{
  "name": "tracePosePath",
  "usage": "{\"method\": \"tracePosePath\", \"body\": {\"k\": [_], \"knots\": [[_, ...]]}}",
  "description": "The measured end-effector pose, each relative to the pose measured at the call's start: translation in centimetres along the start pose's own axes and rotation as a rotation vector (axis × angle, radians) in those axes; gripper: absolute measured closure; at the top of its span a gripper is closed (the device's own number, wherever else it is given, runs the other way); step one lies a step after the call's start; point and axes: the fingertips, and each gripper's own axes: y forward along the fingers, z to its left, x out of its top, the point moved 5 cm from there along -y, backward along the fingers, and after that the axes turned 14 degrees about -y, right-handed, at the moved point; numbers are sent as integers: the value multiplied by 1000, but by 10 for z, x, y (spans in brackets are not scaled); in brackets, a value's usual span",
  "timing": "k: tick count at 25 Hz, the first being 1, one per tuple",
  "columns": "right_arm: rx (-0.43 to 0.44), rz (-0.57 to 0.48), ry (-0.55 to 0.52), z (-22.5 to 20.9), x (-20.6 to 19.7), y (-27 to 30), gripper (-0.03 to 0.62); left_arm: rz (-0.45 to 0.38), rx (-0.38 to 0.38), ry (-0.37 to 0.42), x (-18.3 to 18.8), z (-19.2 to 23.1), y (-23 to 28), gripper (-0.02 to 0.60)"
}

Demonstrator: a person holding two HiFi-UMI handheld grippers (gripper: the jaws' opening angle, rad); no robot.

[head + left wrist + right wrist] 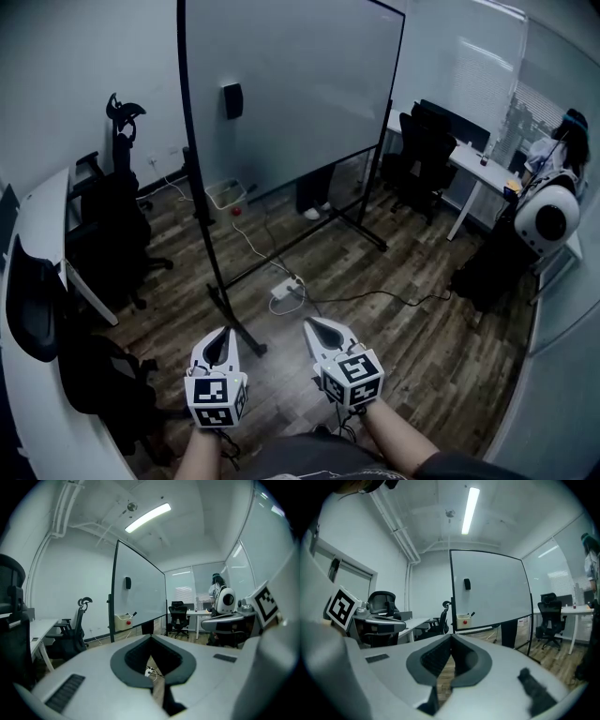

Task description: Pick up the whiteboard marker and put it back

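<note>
A black whiteboard marker (133, 614) sticks up out of a small white basket (123, 620) that hangs at the lower edge of the whiteboard (291, 84). The right gripper view shows the same marker (472, 615) and basket (464, 620). A black eraser (232, 100) clings to the board. Both grippers are held low in front of me, well short of the board. My left gripper (223, 330) is shut and holds nothing. My right gripper (312, 322) is shut and empty too. Both point toward the board's stand.
A power strip with cables (287, 289) lies on the wood floor by the board's foot (242, 333). Black office chairs (117, 211) and a white desk (42, 220) line the left. More chairs (417, 155), a desk (478, 169) and a person (553, 178) are at the right.
</note>
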Motion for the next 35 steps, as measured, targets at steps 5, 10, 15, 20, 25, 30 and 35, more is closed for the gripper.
{"method": "tracePosePath", "body": {"k": [5,10,15,20,25,30,35], "knots": [[-7,2,-19,20,1,2,572,-2,-31,8,-2,11,-13,569],[-47,9,-7,33,-1,5,571,4,-42,-1,-5,29,-17,569],[-17,-5,45,33,-1,13,571,9,-43,-15,-2,41,-12,569],[-6,-37,42,12,0,37,571,6,-26,-18,1,44,11,569],[46,-23,72,-24,-9,75,571,-2,7,-23,9,46,56,569],[70,-45,89,-71,-5,109,571,-17,40,-41,27,42,102,569],[99,-55,94,-110,-6,134,571,-18,68,-40,38,32,140,568]]}}
